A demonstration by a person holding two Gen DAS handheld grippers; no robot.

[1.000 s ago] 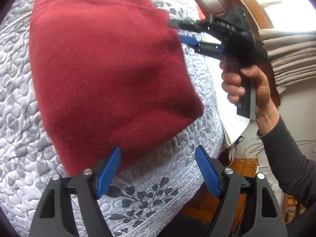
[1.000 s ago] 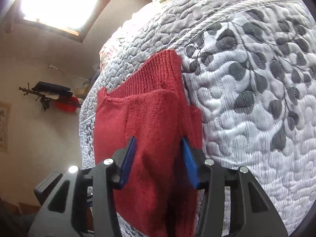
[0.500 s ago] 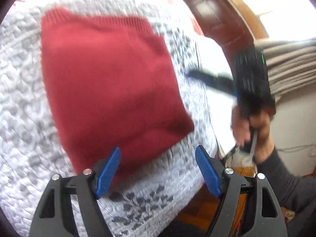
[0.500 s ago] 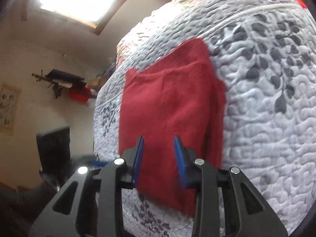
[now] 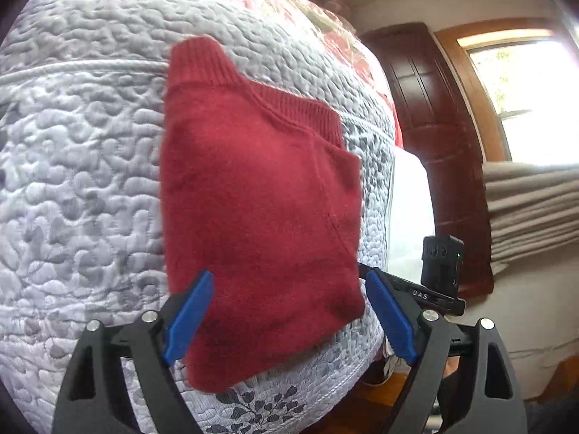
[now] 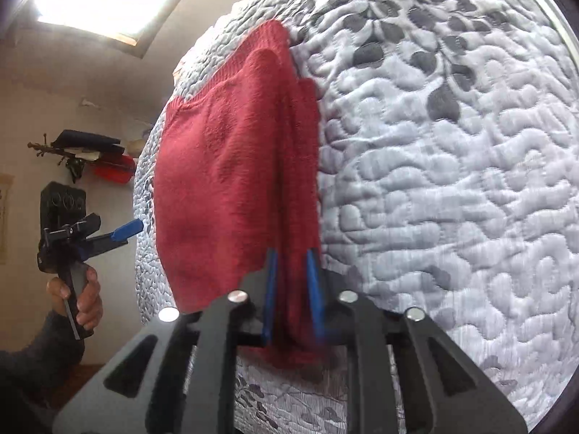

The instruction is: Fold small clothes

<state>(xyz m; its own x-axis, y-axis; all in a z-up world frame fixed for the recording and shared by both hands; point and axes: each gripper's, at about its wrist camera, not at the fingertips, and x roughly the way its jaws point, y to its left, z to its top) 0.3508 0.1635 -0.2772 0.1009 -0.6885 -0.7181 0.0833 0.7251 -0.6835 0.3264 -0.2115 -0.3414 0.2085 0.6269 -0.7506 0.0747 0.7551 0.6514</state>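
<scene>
Left wrist view has the left gripper (image 5: 287,316) nearest the lens, its blue-padded fingers (image 5: 188,316) spread wide on either side of the near corner of the folded dark red knitted sweater (image 5: 260,213), gripping nothing. Beyond them the sweater lies flat on the pale grey quilted bedspread with dark leaf print (image 5: 72,181), ribbed hem at the far end. Just past the right finger, part of the right gripper's black body (image 5: 439,271) shows at the bed's edge, but its fingers are hidden here. Farther off stand a dark wooden door (image 5: 434,126), a bright window (image 5: 528,97) and stacked beige fabric (image 5: 532,213).

Right wrist view supplies what that one lacks: the right gripper (image 6: 293,293) has its blue pads close together with the near edge of the sweater (image 6: 231,181) pinched between them, layered folds visible along that side. The bedspread (image 6: 452,181) fills the right. To the left, the left gripper (image 6: 126,233) appears from outside, held by a hand (image 6: 77,296) with a dark sleeve; only one of its blue fingers is clear. On the far wall hangs a rack with dark and red items (image 6: 90,155).
</scene>
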